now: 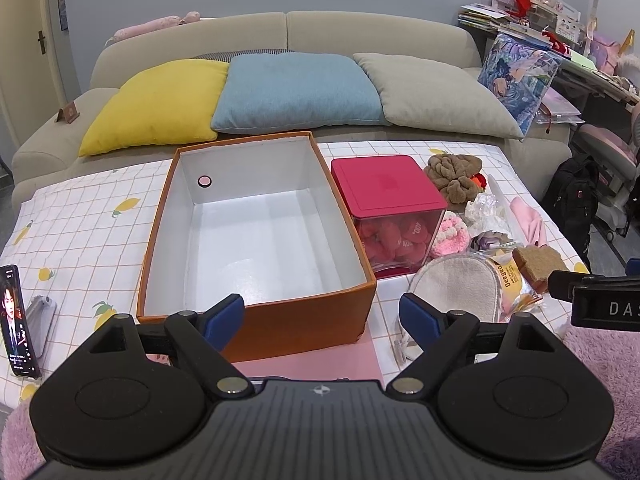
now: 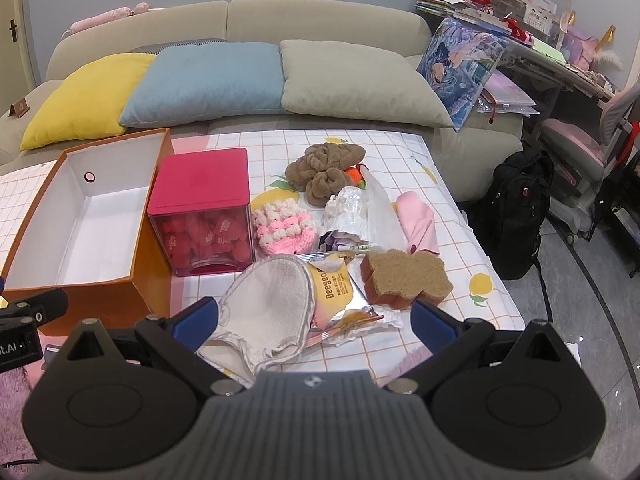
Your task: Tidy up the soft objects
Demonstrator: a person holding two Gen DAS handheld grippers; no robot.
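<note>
An empty orange box (image 1: 256, 320) with a white inside stands on the table; it also shows in the right wrist view (image 2: 84, 292). Right of it lie soft things: a brown scrunchie (image 2: 324, 170), a pink-white crochet piece (image 2: 280, 224), a beige cloth mitt (image 2: 268, 304), a brown sponge (image 2: 404, 278), a pink cloth (image 2: 416, 220) and a yellow snack packet (image 2: 340, 292). My left gripper (image 1: 322, 320) is open and empty before the box's near wall. My right gripper (image 2: 316, 320) is open and empty just above the mitt and packet.
A clear tub with a red lid (image 2: 204, 208) holding pink pieces stands beside the box. A phone (image 1: 18, 320) leans at the table's left edge. A sofa with yellow, blue and beige cushions (image 1: 296, 92) lies behind. A black backpack (image 2: 516, 208) sits on the floor at right.
</note>
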